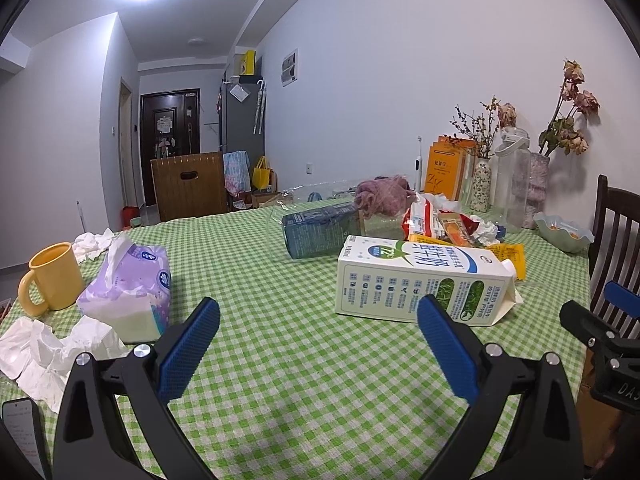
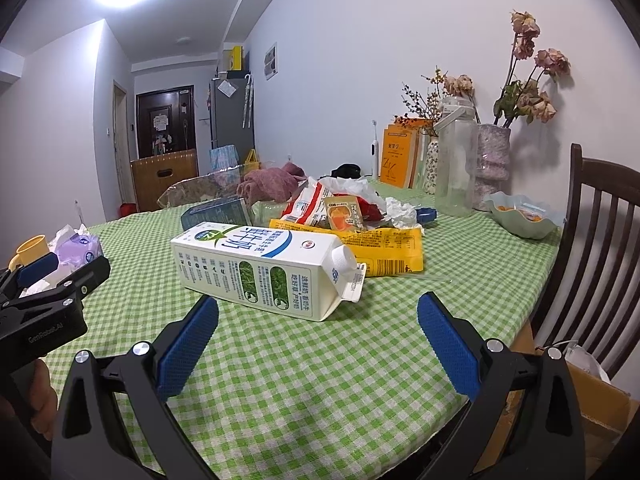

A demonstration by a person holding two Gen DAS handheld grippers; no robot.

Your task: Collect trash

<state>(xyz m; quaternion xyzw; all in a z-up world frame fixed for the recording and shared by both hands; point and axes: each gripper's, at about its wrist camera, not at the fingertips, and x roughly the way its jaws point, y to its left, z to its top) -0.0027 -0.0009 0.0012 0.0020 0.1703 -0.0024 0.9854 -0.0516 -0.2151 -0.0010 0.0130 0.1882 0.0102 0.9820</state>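
Note:
A white milk carton (image 1: 420, 280) lies on its side on the green checked tablecloth (image 1: 300, 380); it also shows in the right wrist view (image 2: 260, 268). Behind it lie a yellow wrapper (image 2: 384, 252), snack packets (image 2: 320, 204), crumpled paper (image 2: 400, 212) and a blue carton (image 1: 316, 232). Crumpled white tissues (image 1: 44, 356) lie at the left. My left gripper (image 1: 318, 332) is open and empty, short of the milk carton. My right gripper (image 2: 318, 330) is open and empty, just in front of the carton.
A yellow mug (image 1: 52, 276) and a purple tissue pack (image 1: 128, 288) stand at the left. Vases with dried flowers (image 2: 492, 152), a clear bottle (image 2: 454, 160), books (image 2: 400, 156) and a green bowl (image 2: 520, 216) line the wall side. A wooden chair (image 2: 592, 248) and a cardboard box (image 2: 600, 412) are at the right.

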